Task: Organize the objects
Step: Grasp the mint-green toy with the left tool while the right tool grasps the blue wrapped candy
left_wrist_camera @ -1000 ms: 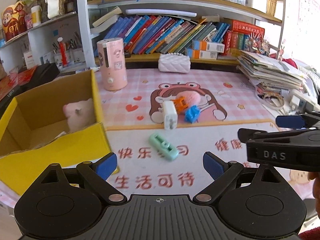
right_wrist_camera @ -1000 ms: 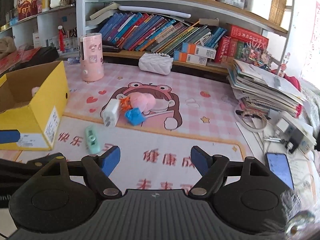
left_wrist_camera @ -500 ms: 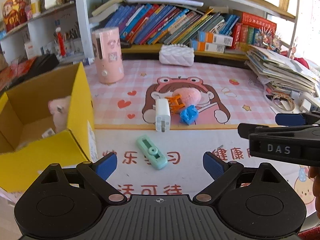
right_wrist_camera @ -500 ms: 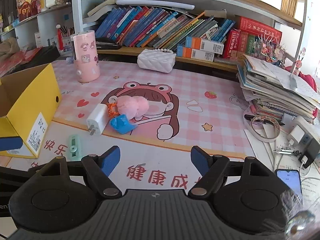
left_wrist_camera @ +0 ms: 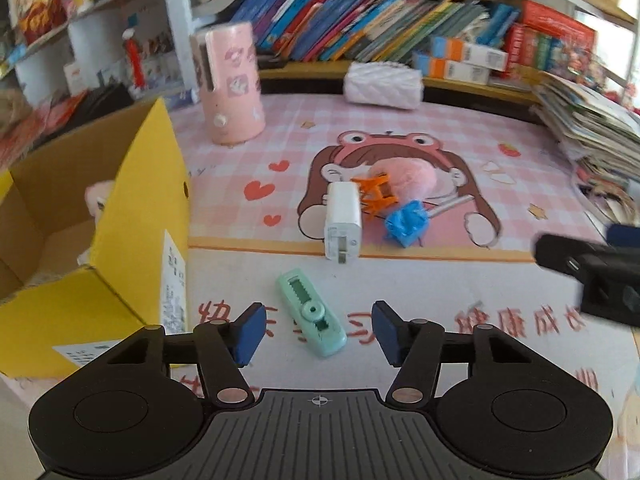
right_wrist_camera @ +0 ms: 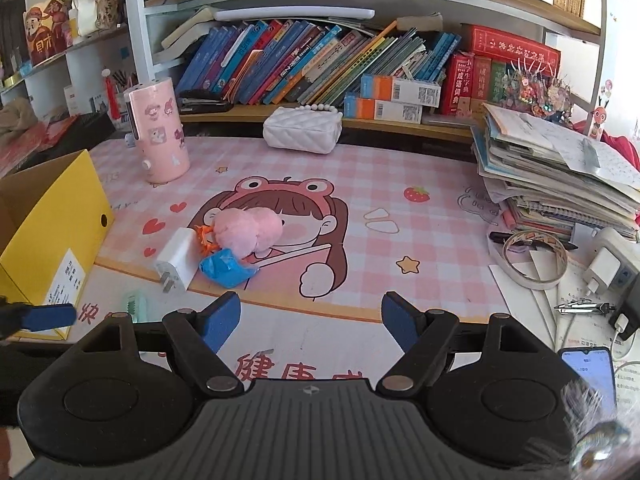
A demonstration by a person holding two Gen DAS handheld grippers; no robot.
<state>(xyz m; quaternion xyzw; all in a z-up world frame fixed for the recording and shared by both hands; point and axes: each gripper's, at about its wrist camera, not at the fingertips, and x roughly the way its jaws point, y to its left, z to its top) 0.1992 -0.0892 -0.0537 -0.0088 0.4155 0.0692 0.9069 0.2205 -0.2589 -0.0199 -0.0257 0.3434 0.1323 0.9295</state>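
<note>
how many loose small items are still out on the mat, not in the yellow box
5: mint green correction tape nearest the left gripper; white charger plug; orange hair clip; blue crumpled wrapper; pink fluffy ball behind them. Others may be hidden behind the yellow box.

Glossy white plastic charger (left_wrist_camera: 342, 220), fluffy pink pompom (right_wrist_camera: 244, 230) — matt yellow cardboard box (left_wrist_camera: 136, 240), smooth printed mat (right_wrist_camera: 400, 200).

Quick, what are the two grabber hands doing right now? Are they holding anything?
Left gripper: open, holding nothing, its fingers on either side of the green correction tape.
Right gripper: open, holding nothing, above the mat.
</note>
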